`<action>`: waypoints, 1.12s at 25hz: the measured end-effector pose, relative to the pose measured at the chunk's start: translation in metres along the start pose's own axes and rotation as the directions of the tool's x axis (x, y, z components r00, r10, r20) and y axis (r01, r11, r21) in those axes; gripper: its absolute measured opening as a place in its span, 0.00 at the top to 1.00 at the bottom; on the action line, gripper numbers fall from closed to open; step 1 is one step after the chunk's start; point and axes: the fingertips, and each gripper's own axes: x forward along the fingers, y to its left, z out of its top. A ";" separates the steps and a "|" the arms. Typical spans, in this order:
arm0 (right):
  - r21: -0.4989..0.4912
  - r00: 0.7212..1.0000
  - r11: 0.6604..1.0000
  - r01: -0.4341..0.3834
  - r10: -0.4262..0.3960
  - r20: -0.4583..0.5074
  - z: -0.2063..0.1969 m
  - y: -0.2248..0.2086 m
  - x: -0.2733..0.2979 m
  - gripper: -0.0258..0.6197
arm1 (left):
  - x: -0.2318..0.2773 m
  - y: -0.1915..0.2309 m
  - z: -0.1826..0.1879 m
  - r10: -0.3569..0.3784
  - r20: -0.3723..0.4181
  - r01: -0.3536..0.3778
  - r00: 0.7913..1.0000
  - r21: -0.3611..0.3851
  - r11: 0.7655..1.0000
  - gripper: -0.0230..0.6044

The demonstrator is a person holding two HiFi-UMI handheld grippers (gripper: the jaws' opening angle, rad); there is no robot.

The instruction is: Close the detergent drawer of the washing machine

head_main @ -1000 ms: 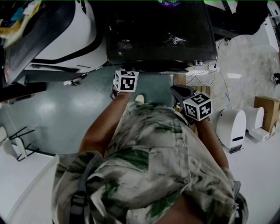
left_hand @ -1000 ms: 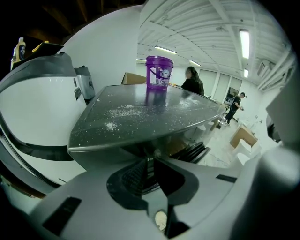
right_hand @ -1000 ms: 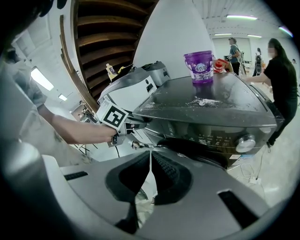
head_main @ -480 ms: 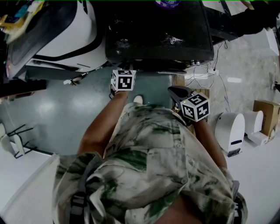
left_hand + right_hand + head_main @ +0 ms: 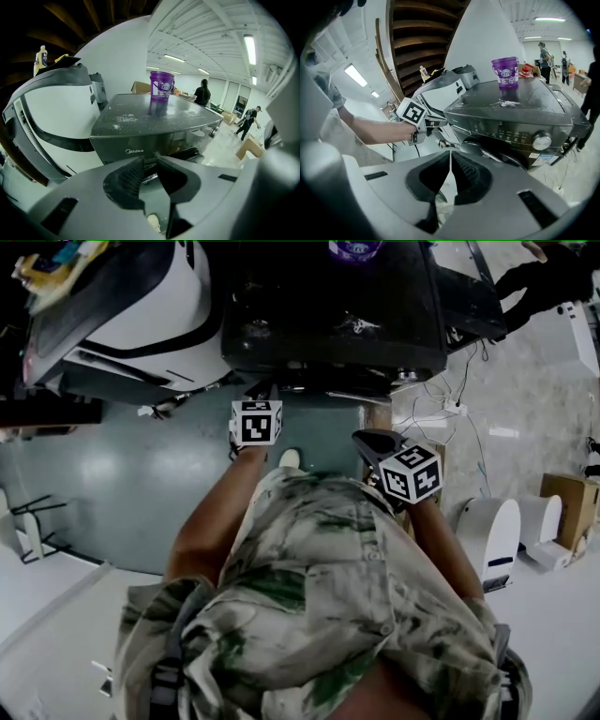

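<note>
Bucket, purple, lidded or not I cannot tell, stands toward the back of the washing machine top; contents out of sight. White powder is scattered on the dark lid in front of it. A bottle sits on the white curved appliance left of the machine. Cardboard boxes and white rounded units stand right of the machine.

Floor in front of the machine is glossy grey-green and turns to pale speckled stone to its right, where cables trail. Behind the machine there is a long white hall with ceiling strip lights; one person stands there and another walks.

Left tongs are held at the machine's upper-left front, the jaws narrow with a slim gap and nothing between them. Right tongs hang in front of the machine's right half, away from it, the tips pressed together on nothing.

Detergent drawer lies at the machine's upper-left front corner, just ahead of the left tongs. Whether it is flush or standing out I cannot tell: the tongs' own body covers it in the left gripper view, and the overhanging top covers it in the head view. The patterned shirt fills the lower head view. The control dial shows on the machine's right front; its markings are too small to read.
</note>
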 end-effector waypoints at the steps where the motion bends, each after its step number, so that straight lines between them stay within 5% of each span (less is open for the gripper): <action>1: -0.008 1.000 1.000 -0.007 0.007 0.001 -0.003 0.001 -0.004 0.91 | -0.005 -0.005 -0.002 0.001 0.005 -0.001 1.000 -0.006 1.000 0.81; 10: -0.074 0.998 0.995 -0.063 0.064 0.010 -0.040 0.013 -0.046 0.91 | -0.058 -0.063 -0.033 0.005 0.037 -0.004 0.999 -0.019 1.000 0.81; 28: -0.164 0.985 0.974 -0.153 0.163 0.050 -0.093 0.045 -0.102 0.92 | -0.174 -0.173 -0.072 -0.108 0.114 0.114 0.988 -0.049 0.992 0.85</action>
